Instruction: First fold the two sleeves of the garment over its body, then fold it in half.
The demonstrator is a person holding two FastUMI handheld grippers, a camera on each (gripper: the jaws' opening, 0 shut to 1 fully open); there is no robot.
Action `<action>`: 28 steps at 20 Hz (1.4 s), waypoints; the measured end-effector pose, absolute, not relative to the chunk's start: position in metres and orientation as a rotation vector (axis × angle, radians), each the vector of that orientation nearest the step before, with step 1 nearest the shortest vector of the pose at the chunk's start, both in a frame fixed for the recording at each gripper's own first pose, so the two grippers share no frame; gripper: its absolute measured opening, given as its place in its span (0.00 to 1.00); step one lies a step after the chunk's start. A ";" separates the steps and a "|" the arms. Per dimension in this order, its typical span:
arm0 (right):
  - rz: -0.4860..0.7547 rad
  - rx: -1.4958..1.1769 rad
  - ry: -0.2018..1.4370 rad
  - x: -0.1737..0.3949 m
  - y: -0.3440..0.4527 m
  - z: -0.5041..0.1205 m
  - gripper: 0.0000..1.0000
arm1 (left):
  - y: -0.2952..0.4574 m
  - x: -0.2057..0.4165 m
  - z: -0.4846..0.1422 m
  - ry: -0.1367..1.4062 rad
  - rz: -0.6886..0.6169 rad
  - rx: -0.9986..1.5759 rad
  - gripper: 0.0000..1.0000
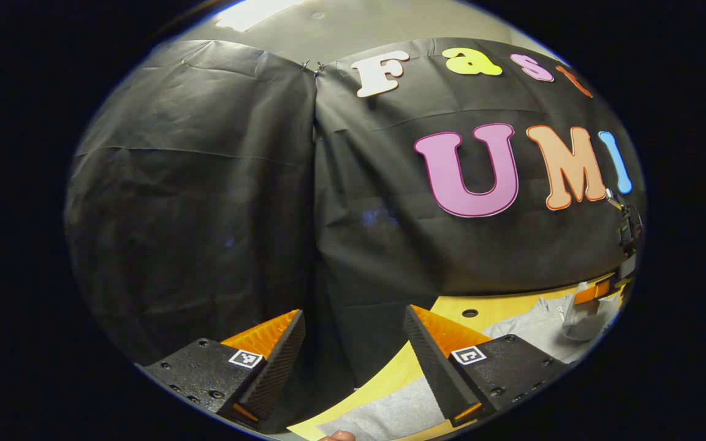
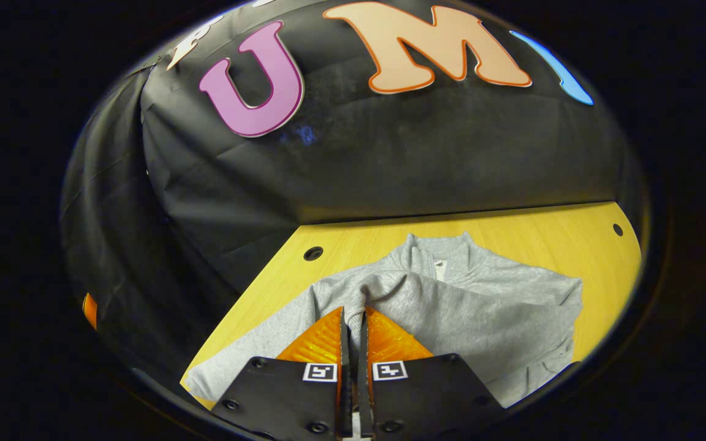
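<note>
Yellow wooden table [image 2: 512, 236] runs up to the black booth wall [image 2: 390, 159], with a grey garment [image 2: 482, 306] spread across it, collar toward the wall. My right gripper [image 2: 353, 334] has its fingers nearly closed, pinching a fold of sleeve [image 2: 383, 294] drawn over the body. My left gripper [image 1: 353, 343] hangs wide open with nothing held, above the table's near edge, grey cloth just below its right finger. Bare wood lies behind the collar and to the right, with round holes [image 2: 313, 253] near the table's edges.
</note>
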State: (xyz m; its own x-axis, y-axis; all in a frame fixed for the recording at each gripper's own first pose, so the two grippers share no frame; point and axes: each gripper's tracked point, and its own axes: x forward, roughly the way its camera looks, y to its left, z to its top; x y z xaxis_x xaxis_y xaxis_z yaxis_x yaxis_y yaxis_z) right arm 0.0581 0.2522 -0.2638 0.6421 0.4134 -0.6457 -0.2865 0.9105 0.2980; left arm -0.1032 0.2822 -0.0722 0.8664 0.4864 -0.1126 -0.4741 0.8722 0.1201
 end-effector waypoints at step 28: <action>0.495 -0.025 0.581 0.026 0.255 -0.223 0.98 | 0.285 -0.136 -0.225 0.465 0.463 -0.080 0.96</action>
